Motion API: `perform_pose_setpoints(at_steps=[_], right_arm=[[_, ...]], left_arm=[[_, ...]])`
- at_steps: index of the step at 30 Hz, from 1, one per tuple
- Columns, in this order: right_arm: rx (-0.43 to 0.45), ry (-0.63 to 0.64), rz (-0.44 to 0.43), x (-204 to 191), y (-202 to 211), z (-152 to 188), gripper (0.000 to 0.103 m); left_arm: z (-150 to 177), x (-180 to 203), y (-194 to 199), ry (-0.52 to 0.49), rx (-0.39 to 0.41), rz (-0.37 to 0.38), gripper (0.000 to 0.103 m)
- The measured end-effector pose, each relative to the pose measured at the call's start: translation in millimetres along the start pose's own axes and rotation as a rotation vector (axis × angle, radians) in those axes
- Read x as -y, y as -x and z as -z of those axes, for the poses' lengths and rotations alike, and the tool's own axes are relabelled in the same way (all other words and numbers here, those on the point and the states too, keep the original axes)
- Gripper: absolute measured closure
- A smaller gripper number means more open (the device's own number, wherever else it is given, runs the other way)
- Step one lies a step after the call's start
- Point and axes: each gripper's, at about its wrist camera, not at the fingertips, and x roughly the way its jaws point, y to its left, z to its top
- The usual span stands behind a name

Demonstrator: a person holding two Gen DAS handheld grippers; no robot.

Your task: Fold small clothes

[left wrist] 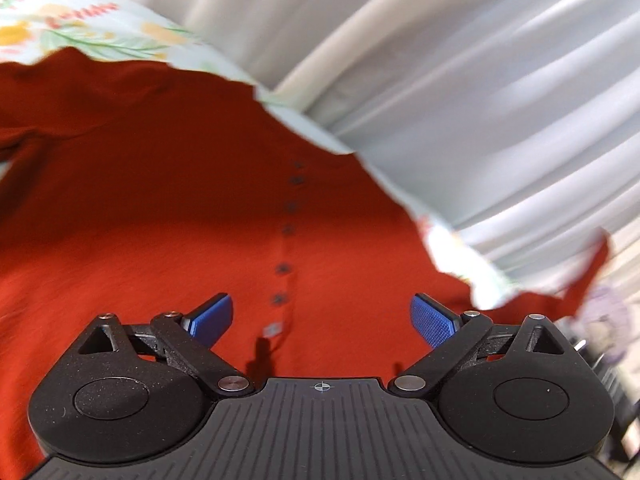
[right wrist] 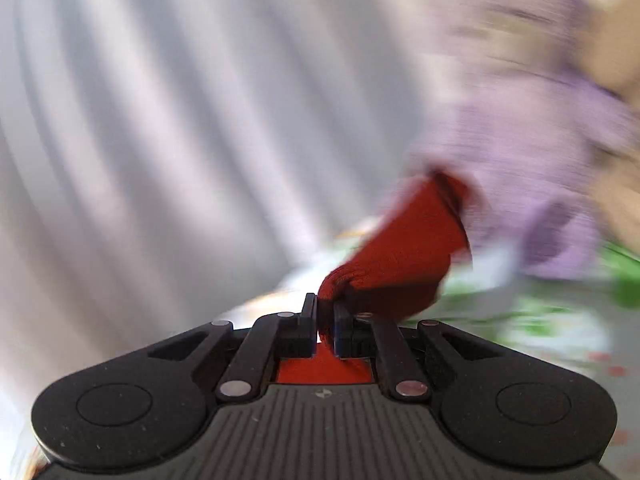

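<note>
Red cloth fills most of what my left camera sees: a small red cardigan (left wrist: 160, 200) lies spread flat on a flowered sheet (left wrist: 100, 28), its row of dark buttons (left wrist: 289, 230) running straight away from me, so the long axis of the garment points from my left hand-held gripper (left wrist: 322, 318) toward the pale curtain (left wrist: 480, 80) hanging behind. One sleeve trails off to the left edge of that view; the other stretches out to the right, lifted clear of the sheet. My left hand-held gripper hovers over the near end of the button row with its blue pads (left wrist: 212, 316) spread wide apart and nothing between them. My right hand-held gripper (right wrist: 326, 320) is clamped tight on the red sleeve (right wrist: 404, 248), a pinch of the knit squeezed between the black fingers (right wrist: 308, 320), and the rest of the sleeve rises up and to the right from the grip. Beyond it lies something lilac (right wrist: 540, 152), too blurred to tell what it is, resting on the same flowered sheet by the curtain.
</note>
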Motion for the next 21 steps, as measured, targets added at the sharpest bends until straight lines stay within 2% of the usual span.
perform_pose_setpoints(at_steps=[3, 4, 5, 6, 7, 9, 10, 12, 15, 17, 21], right_arm=[[-0.11, 0.215, -0.233, -76.4, -0.5, 32.6, 0.092], [-0.159, 0.26, -0.282, -92.7, -2.6, 46.4, 0.088], [-0.207, 0.289, -0.304, -103.4, -5.7, 59.7, 0.079], [-0.256, 0.306, -0.309, -109.6, -9.5, 73.0, 0.075], [-0.306, 0.308, -0.294, -112.0, -13.4, 83.8, 0.075], [-0.387, 0.263, -0.27, -107.1, -18.9, 97.5, 0.075], [-0.413, 0.228, -0.26, -101.9, -19.8, 101.5, 0.075], [-0.44, 0.174, -0.226, -92.9, -19.3, 106.2, 0.075], [-0.452, 0.111, -0.208, -81.5, -18.9, 110.2, 0.075], [-0.462, 0.081, -0.2, -77.4, -22.9, 114.7, 0.075], [-0.484, 0.045, -0.189, -75.8, -21.3, 115.6, 0.075]], left_arm=[[-9.5, -10.6, -11.8, 0.041, -0.031, 0.054, 0.011], [-10.9, -16.2, -15.2, 0.06, -0.042, 0.063, 0.013], [-12.1, -21.1, -18.8, 0.082, -0.057, 0.071, 0.015], [-12.1, -25.5, -21.6, 0.103, -0.075, 0.078, 0.016], [-11.8, -28.8, -24.4, 0.122, -0.097, 0.088, 0.018], [-11.3, -30.8, -32.1, 0.143, -0.148, 0.106, 0.028], [-9.8, -30.6, -35.9, 0.146, -0.183, 0.101, 0.038], [-6.1, -30.3, -39.9, 0.141, -0.231, 0.102, 0.041], [2.4, -29.7, -40.0, 0.099, -0.252, 0.084, 0.044], [5.9, -31.4, -39.8, 0.104, -0.277, 0.034, 0.054], [6.5, -36.1, -26.9, 0.114, -0.257, 0.03, 0.054]])
